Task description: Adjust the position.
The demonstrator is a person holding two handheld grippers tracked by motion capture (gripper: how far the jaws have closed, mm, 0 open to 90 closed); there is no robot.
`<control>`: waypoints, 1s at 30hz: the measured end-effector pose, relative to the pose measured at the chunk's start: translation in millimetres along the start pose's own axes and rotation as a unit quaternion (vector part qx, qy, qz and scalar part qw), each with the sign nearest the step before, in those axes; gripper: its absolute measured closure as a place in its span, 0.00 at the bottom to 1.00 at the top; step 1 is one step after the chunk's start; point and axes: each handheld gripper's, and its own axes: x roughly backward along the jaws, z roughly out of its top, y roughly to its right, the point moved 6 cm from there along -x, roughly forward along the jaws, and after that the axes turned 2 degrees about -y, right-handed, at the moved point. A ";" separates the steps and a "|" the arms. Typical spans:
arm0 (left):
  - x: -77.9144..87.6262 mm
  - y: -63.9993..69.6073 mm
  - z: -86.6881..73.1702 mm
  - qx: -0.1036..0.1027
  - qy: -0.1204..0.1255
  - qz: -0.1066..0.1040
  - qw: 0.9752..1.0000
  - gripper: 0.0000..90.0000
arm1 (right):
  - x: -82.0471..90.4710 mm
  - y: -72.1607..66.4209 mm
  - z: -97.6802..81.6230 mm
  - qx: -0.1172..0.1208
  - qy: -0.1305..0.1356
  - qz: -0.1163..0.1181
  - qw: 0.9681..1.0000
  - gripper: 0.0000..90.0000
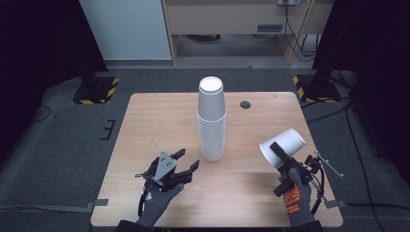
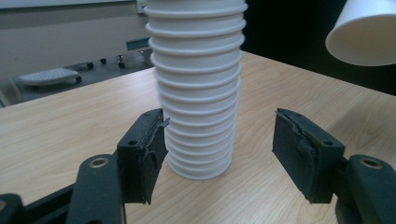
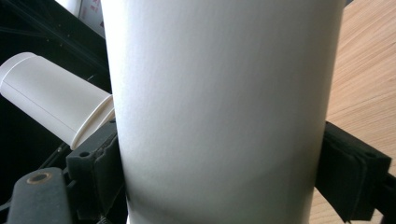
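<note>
Left gripper (image 1: 186, 162): jaws spread, lower centre, near the stack (image 1: 212, 121); a sideways knock could topple it.
Right gripper (image 1: 283, 162): pinching a cup (image 1: 283, 146), lower right; hard squeeze may crush it.

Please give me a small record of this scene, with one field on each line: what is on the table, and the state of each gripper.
surface: wooden table
main object: tall stack of white paper cups, upside down, near the table's middle
left gripper: open, jaws pointed at the base of the stack, not touching it
right gripper: shut on a single white paper cup, held tilted above the table's right side
hands: gloved, entering from the bottom edge
</note>
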 end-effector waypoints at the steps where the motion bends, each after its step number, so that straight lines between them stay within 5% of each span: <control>1: -1.2 2.0 0.8 -0.003 0.001 -0.002 1.000 0.38 | -0.1 0.0 -0.1 -0.002 0.000 0.001 1.000 0.16; 30: -40.6 46.3 20.5 -0.028 0.017 -0.057 0.998 0.44 | -0.4 -3.6 -0.1 -0.003 0.002 0.010 1.000 0.16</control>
